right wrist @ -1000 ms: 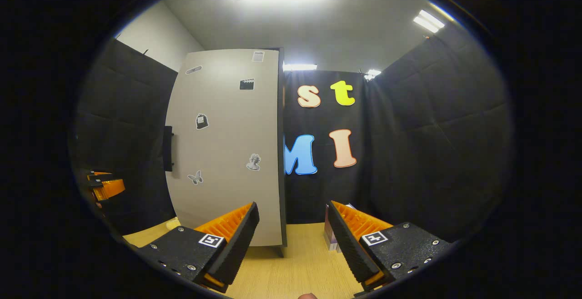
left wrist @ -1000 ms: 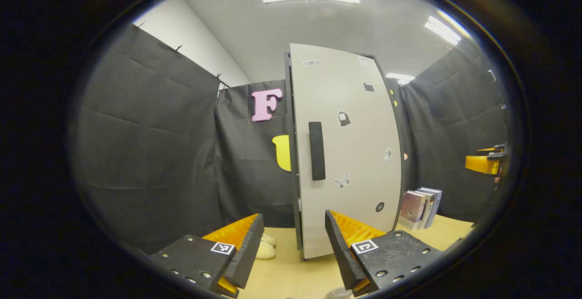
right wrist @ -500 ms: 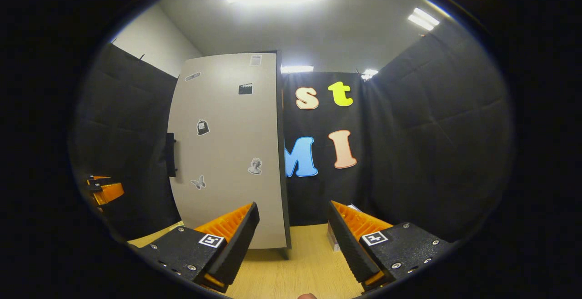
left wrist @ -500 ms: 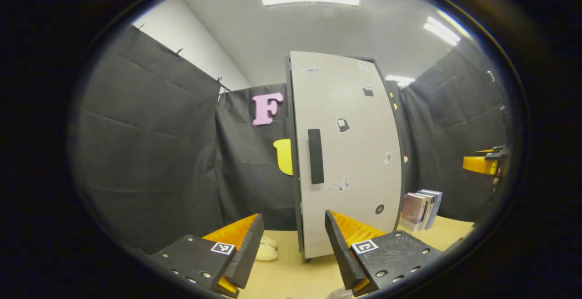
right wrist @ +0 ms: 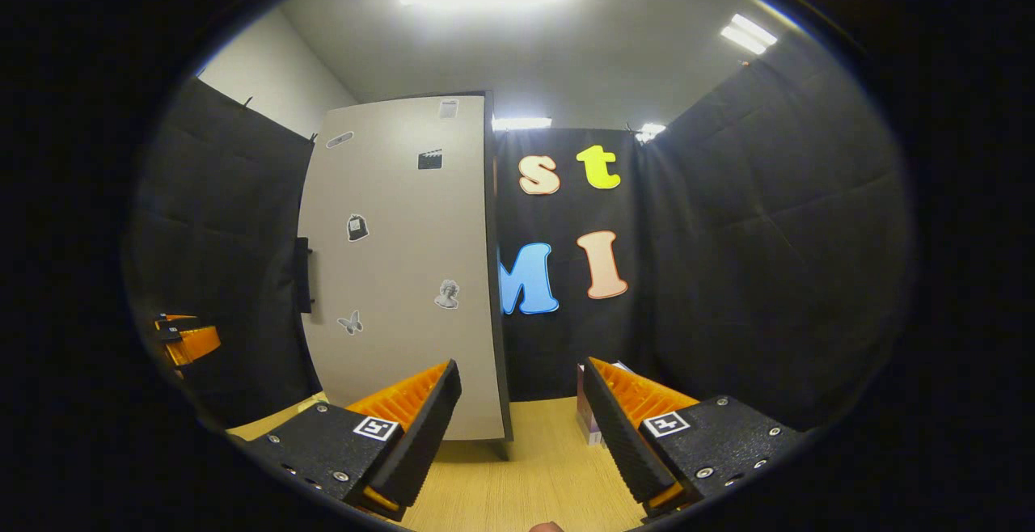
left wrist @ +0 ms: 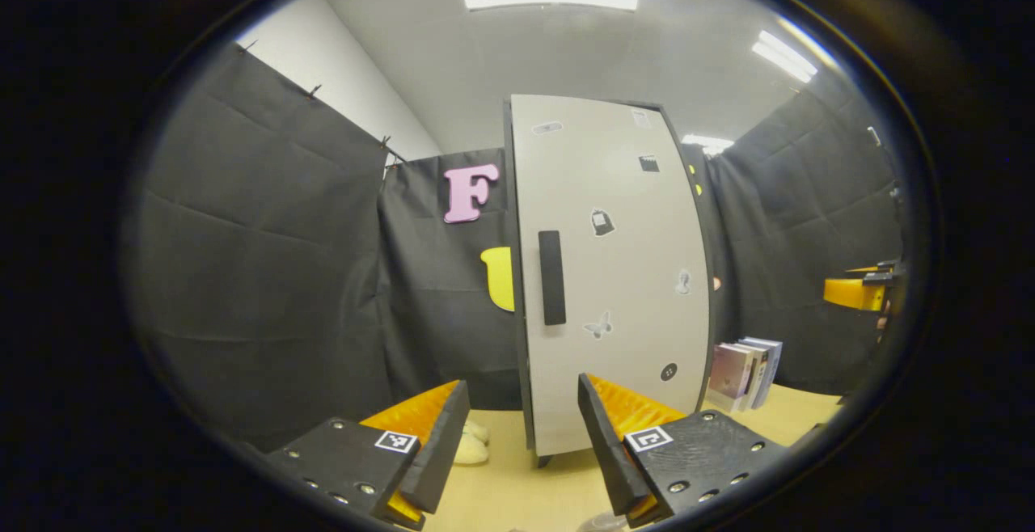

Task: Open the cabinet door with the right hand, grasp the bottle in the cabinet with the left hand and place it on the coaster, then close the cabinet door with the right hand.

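Cabinet door [left wrist: 614, 273] is closed, standing upright on the wooden table [left wrist: 517, 491], long axis vertical, face toward both grippers. Black handle [left wrist: 551, 277] runs vertical near the door's left edge. Left gripper [left wrist: 521, 435] hovers in front of the door's lower part, fingers spread wide, holding nothing. Right gripper [right wrist: 517, 427] sits off the door's right edge, fingers wide, empty. Books [left wrist: 748, 370] stand right of the cabinet.
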Demonstrator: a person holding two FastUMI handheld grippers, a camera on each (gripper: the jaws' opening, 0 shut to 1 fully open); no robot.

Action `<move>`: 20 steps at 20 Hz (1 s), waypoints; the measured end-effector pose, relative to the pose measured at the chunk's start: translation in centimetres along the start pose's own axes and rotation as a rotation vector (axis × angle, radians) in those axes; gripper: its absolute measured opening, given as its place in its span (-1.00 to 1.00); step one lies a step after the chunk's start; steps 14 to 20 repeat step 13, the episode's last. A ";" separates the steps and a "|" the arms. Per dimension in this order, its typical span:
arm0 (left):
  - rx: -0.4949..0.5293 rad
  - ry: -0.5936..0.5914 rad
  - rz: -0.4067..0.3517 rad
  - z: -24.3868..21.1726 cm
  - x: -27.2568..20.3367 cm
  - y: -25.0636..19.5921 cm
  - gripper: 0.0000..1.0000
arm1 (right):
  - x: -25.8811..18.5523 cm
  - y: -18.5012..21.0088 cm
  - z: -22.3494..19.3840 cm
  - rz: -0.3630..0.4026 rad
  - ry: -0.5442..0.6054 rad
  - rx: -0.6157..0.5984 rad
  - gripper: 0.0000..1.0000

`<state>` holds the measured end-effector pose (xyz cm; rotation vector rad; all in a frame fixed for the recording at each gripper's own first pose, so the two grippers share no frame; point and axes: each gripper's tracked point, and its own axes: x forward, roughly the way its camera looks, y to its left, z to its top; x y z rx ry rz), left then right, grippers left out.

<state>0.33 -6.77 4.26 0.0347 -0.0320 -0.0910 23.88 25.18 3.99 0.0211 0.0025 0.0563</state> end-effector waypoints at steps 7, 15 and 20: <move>0.000 -0.008 -0.012 0.2 -0.3 -0.1 0.55 | -0.2 0.0 0.2 0.001 -0.007 0.002 0.88; 0.008 -0.012 -0.003 0.2 -0.3 0.7 0.55 | -0.3 0.5 0.3 0.013 -0.022 -0.006 0.87; 0.008 -0.012 -0.003 0.2 -0.3 0.7 0.55 | -0.3 0.5 0.3 0.013 -0.022 -0.006 0.87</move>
